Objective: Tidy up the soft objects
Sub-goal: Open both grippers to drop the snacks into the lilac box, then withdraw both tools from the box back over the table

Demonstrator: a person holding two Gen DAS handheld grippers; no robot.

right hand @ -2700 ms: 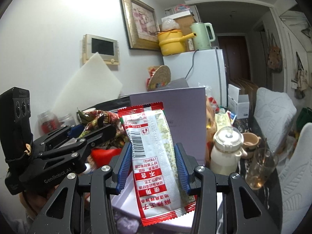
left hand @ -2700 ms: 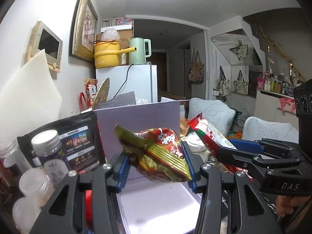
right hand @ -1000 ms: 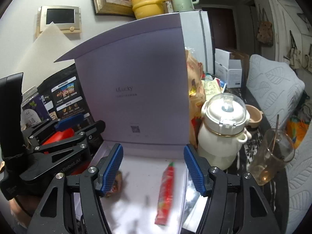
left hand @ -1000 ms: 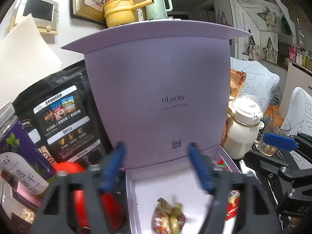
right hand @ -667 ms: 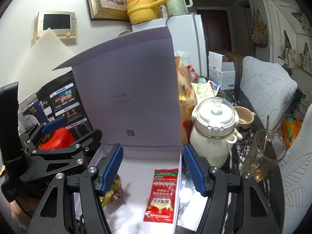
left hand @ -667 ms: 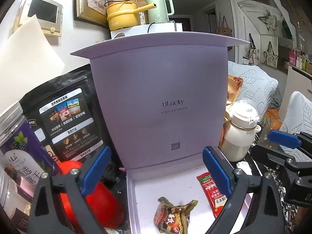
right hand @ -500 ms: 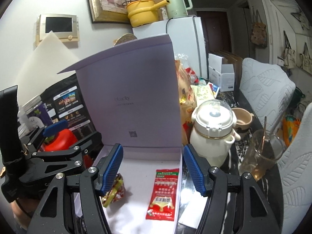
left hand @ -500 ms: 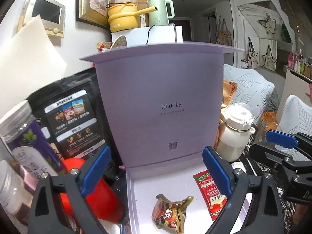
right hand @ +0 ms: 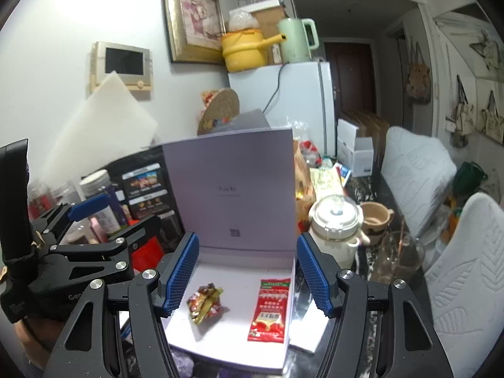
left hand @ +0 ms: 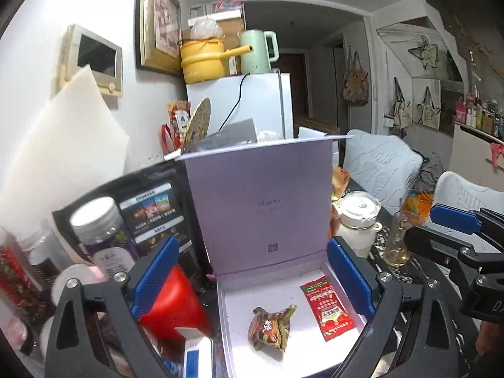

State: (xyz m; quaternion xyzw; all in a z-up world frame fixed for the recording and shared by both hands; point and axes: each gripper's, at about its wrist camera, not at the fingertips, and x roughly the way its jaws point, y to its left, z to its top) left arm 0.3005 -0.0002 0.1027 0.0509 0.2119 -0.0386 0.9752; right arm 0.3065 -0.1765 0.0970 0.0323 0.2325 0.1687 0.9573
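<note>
At lower centre, both the left gripper (left hand: 252, 271) and the right gripper (right hand: 247, 272) hold their jaws spread and empty above the lavender box (left hand: 267, 356), where a crumpled snack wrapper (left hand: 271, 326) and a red sachet (left hand: 327, 310) lie apart.

Box (left hand: 261, 208): matt lilac card, smooth, its upright lid unglossed. Crumpled wrapper (left hand: 270, 327) on the box floor: shiny foil film, creased, brown and gold. Red sachet (left hand: 327, 307) near the box's right edge: glossy printed plastic film, flat. Left gripper (left hand: 253, 275): matt black plastic frame with bright metal screw heads; pads of blue ribbed rubber-like material. Right gripper (right hand: 247, 275): same finish, ribbing plainly visible. Black pouch (left hand: 151, 211) beyond the box's left edge: semi-gloss film. Jar (left hand: 100, 236): clear plastic, ridged white cap. Pot (right hand: 335, 230) past the right edge: glazed cream ceramic. Glass (right hand: 398, 258): clear, smooth.
</note>
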